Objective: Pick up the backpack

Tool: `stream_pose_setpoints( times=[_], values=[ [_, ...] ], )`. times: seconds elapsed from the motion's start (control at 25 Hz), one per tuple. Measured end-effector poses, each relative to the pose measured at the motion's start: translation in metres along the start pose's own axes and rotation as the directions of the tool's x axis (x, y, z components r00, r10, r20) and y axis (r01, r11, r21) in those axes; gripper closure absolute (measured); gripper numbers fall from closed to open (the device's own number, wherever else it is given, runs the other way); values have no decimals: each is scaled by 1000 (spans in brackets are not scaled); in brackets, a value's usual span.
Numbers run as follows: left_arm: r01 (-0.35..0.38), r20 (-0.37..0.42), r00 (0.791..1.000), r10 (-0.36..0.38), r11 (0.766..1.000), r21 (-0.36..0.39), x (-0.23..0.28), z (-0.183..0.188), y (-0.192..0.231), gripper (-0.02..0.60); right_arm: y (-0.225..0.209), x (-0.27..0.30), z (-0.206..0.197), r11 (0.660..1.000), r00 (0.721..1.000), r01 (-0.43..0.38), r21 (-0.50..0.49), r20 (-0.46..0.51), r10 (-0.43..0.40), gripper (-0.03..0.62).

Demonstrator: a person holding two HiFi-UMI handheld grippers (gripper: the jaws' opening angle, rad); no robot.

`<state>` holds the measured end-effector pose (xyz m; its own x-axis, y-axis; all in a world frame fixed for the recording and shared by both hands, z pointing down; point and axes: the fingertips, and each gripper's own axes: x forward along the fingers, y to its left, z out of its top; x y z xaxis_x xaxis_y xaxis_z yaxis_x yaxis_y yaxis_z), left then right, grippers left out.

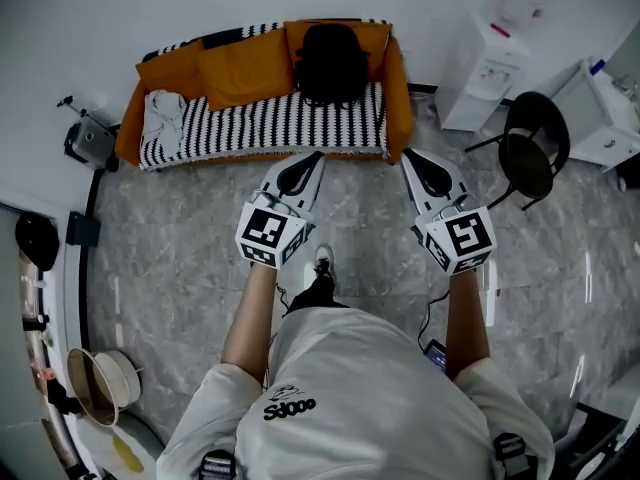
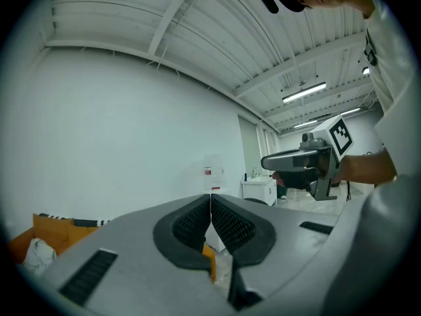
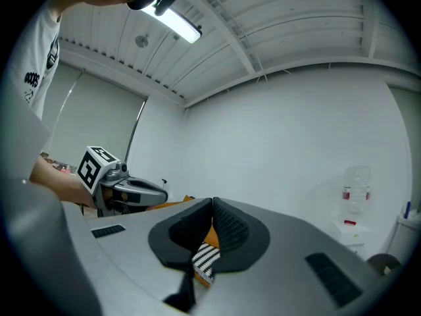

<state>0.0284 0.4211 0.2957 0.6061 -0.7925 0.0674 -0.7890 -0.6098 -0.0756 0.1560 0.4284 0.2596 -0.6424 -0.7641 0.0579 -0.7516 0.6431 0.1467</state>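
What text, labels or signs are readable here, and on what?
"Sdooo", roughly, as it shows in the head view: black print on the back of the person's white shirt; the letters are uncertain.
Red label on the water dispenser: too small to read.
Left gripper and right gripper cubes: black-and-white square markers only, no letters or numbers.
Nothing else is readable.

Orange sofa (image 1: 399,98), striped seat, bearing black backpack (image 1: 332,63) against the backrest, orange cushion (image 1: 245,68) beside it — white cloth (image 1: 163,118) at the view's left end.
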Motion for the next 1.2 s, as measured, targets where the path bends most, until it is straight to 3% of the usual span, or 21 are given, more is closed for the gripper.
stream_pose_setpoints(
  times=[0.36,0.76,1.2],
  values=[
    [2,1,1000,-2,1000,-7,54,9,102,560,-30,104,12,1000,1000,-4,-23,-10,4,562],
    [27,-10,1000,-27,1000,-8,88,6,163,560,-42,176,24,997,1000,5,-77,-18,-6,562],
    [89,8,996,-89,996,-27,108,-2,228,561,-45,250,20,999,998,35,-13,-50,-36,562]
  ],
)
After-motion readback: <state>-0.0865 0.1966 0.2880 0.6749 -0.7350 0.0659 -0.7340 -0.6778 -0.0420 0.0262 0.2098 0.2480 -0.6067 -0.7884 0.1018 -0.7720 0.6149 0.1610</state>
